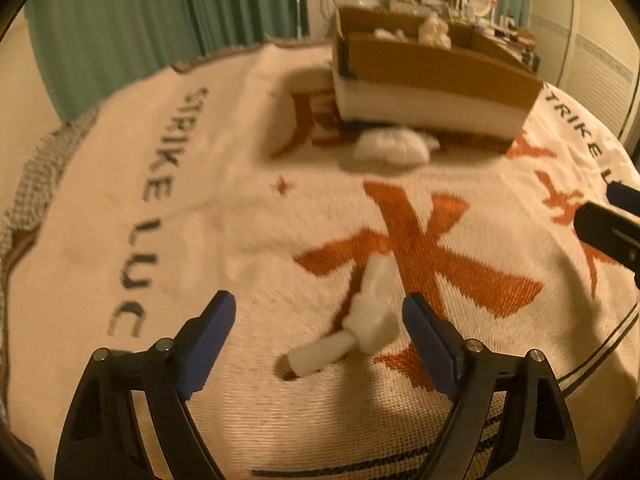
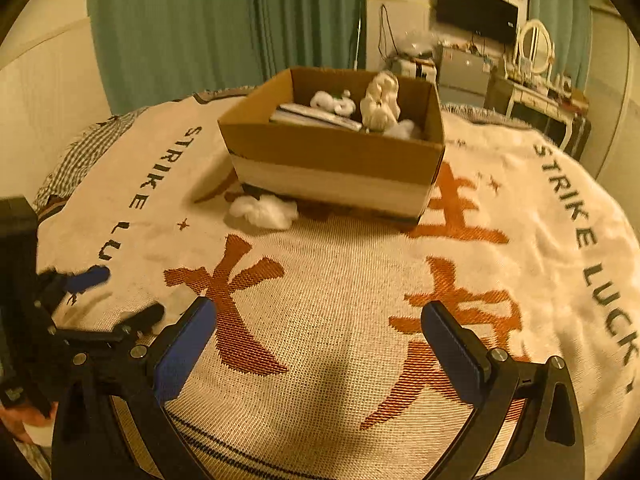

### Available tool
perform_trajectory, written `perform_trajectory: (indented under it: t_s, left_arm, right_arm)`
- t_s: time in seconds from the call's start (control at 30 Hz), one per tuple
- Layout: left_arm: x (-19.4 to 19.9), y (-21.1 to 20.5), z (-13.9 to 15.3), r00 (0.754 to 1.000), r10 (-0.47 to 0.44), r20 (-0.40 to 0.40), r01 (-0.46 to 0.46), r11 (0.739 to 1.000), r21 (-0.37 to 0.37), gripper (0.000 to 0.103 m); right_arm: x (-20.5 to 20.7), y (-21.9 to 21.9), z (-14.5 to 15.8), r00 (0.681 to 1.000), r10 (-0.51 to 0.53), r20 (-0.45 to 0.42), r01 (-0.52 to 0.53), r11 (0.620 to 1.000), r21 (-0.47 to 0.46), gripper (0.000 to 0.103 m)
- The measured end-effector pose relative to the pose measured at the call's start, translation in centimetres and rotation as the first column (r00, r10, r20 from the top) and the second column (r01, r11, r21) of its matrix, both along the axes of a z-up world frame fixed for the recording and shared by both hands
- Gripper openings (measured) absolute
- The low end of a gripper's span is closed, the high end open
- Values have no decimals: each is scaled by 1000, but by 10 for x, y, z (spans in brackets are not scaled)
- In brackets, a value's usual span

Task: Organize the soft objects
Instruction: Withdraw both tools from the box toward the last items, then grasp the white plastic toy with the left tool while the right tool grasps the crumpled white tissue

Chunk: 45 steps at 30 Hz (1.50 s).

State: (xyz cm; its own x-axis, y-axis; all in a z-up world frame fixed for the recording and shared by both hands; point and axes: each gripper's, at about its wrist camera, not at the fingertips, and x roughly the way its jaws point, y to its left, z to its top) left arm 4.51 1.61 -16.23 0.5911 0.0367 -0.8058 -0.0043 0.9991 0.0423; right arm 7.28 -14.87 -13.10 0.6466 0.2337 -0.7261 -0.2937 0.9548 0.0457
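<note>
On the blanket [image 1: 200,240], between the spread, empty jaws of your left gripper [image 1: 320,316], lies the small white soft toy [image 1: 360,320], so centre on its thick middle before closing, while your right gripper [image 2: 320,336] stays wide apart near the box [image 2: 332,160].

blanket [image 2: 320,280] | "STRIKE LUCK" both edges | large orange characters

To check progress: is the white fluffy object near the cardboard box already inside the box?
No, the white fluffy object lies on the blanket just outside the cardboard box, against its front lower corner.
</note>
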Motion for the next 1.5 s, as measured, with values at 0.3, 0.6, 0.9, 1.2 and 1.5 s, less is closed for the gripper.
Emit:
perform_trajectory:
  t_s: [0.3, 0.6, 0.9, 1.2, 1.5]
  left_arm:
    - [8, -5, -18, 994, -49, -96, 44, 998, -50, 49]
    - [-3, 8, 14, 998, -54, -18, 52, 993, -103, 28]
    - [36, 35, 45, 997, -39, 60, 42, 998, -52, 28]
    - [90, 53, 45, 996, -25, 86, 27, 999, -20, 28]
    - [95, 49, 47, 996, -24, 86, 26, 1000, -14, 28]
  right_arm:
    - [2, 7, -18, 997, 0, -81, 0, 1000, 5, 103]
    - [4, 18, -5, 998, 17, -59, -19, 1000, -24, 103]
    - [55, 57, 1, 996, 69, -64, -71, 997, -28, 103]
    - [122, 99, -40, 991, 60, -116, -65, 997, -40, 90]
    - [137, 99, -50, 985, 77, -151, -81, 996, -22, 41]
